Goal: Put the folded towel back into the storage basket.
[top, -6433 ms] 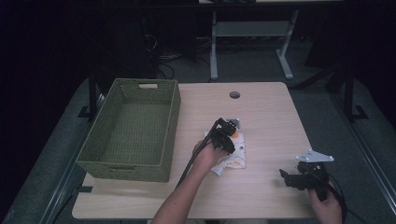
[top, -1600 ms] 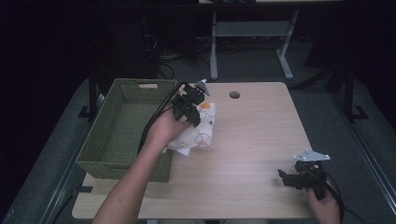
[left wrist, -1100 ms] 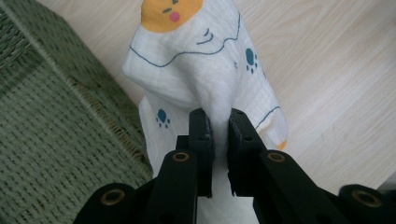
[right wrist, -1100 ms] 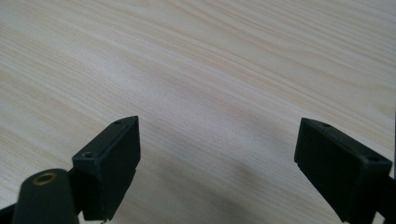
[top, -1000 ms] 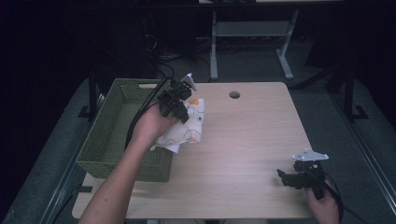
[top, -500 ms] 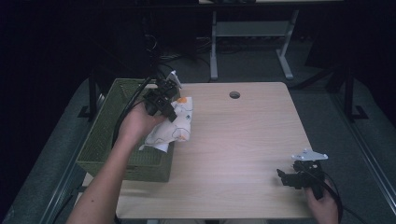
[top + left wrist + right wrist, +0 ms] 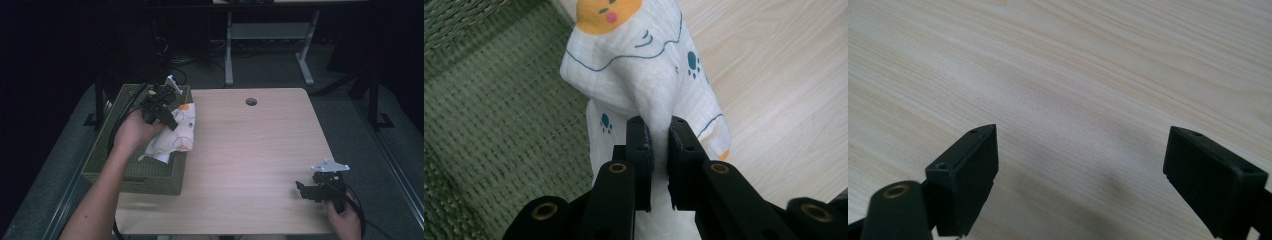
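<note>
- Over the right edge of the green basket (image 7: 107,165), the left claw (image 7: 169,121) holds a white cloth (image 7: 176,135) up in the air. Its two jaws are squeezed together on a bunched fold of the cloth (image 7: 644,75), as the left gripper view shows.
- The cloth has blue paw prints and an orange face on it. It hangs partly over the basket and partly over the tabletop (image 7: 250,160).
- If the claw lets go here, the cloth could land on the basket's rim and slide out onto the tabletop. Too much of it hangs on the wrong side.
- The claw pinches only a small fold. A quick swing could pull that fold out, and the cloth would drop too soon.
- The low end of the cloth could catch on the basket's wall and drag behind, so it ends up draped over the edge.
- The cloth could also stick to the jaws when they part, and come back out with the claw.
- The right claw (image 7: 306,189) rests low near the front right corner of the tabletop, jaws wide apart with nothing between them (image 7: 1078,175). It is well apart from the cloth, so it cannot help if the cloth slips.
</note>
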`<state>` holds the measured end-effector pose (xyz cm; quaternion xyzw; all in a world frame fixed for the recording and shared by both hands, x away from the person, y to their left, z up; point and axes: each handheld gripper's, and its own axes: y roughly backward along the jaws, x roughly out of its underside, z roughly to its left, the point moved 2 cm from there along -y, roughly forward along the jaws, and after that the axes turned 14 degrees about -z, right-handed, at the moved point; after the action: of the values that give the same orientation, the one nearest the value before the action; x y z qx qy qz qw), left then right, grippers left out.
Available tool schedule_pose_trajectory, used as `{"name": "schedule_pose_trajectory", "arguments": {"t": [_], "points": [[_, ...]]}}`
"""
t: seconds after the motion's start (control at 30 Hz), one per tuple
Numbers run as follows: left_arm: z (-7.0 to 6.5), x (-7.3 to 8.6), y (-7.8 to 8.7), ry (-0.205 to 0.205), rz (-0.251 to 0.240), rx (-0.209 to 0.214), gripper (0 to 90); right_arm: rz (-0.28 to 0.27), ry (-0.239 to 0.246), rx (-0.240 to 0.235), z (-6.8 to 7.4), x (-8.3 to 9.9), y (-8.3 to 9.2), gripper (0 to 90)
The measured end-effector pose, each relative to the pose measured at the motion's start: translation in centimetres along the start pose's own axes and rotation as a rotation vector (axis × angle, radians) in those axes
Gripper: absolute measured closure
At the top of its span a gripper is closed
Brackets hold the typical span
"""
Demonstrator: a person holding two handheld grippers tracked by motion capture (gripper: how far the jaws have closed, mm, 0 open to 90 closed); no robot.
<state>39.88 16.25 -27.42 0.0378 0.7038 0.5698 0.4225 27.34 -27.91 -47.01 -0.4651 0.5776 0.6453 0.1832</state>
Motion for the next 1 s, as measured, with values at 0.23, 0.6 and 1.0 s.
{"name": "schedule_pose_trajectory", "arguments": {"t": [0.23, 0.6, 1.0], "points": [[1.2, 0.7, 0.2, 0.005, 0.010, 0.006, 82.1, 0.003, -0.001, -0.001, 0.0, 0.0, -0.2, 14.2], [2.7, 2.0, 0.5, 0.022, 0.018, 0.010, 82.1, 0.006, 0.000, -0.004, 0.1, 0.0, -0.4, 14.3], [4.3, 3.5, 0.8, 0.054, 0.016, 0.014, 82.1, 0.012, 0.005, -0.009, 0.3, -0.1, -0.7, 14.2]]}}
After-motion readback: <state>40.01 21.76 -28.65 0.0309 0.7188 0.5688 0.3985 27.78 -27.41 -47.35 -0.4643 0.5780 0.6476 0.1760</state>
